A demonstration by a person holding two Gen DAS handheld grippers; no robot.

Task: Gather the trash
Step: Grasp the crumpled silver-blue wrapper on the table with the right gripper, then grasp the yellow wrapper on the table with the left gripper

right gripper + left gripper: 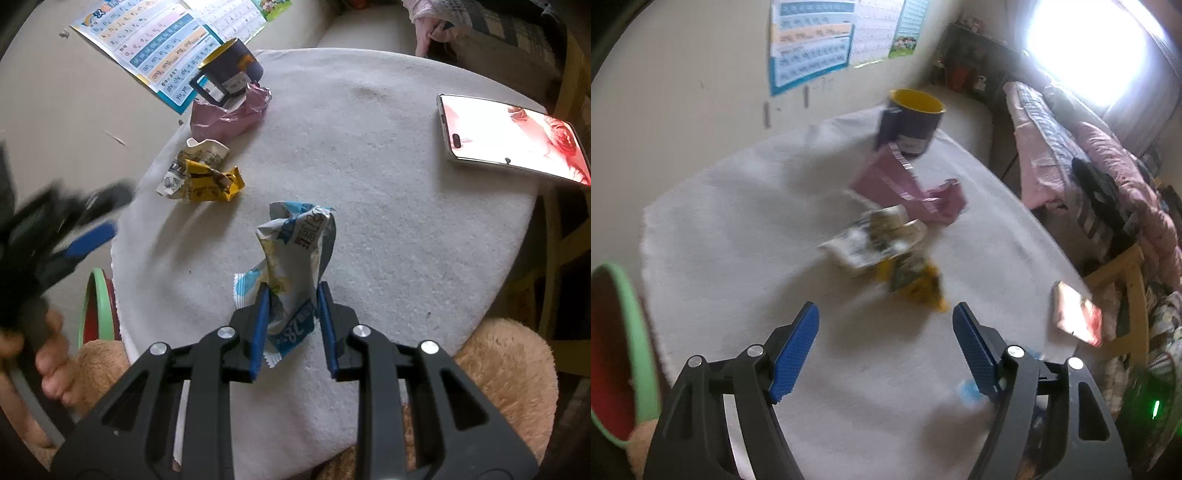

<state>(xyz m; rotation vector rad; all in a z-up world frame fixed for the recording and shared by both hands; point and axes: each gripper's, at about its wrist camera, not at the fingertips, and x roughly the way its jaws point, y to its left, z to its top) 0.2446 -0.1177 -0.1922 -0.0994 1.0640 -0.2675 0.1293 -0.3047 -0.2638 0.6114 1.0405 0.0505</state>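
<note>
Round table under white fuzzy cloth (369, 184), bedroom behind. Right gripper (292, 325) pinches crumpled blue-and-white snack wrapper (295, 258) between blue pads, wrapper standing up from cloth. Left gripper (885, 343) hangs spread wide, nothing between fingers. Ahead of it: yellow crumpled wrapper (916, 284), white printed wrapper (875, 240), pink plastic bag (905, 184), dark mug with yellow inside (910, 122). Smartphone (513, 140) far right.

A round table (369, 155) draped in white cloth bears crumpled wrappers (207, 177), a pink bag (225, 118), a mug (236, 74) and a smartphone (509, 136).
</note>
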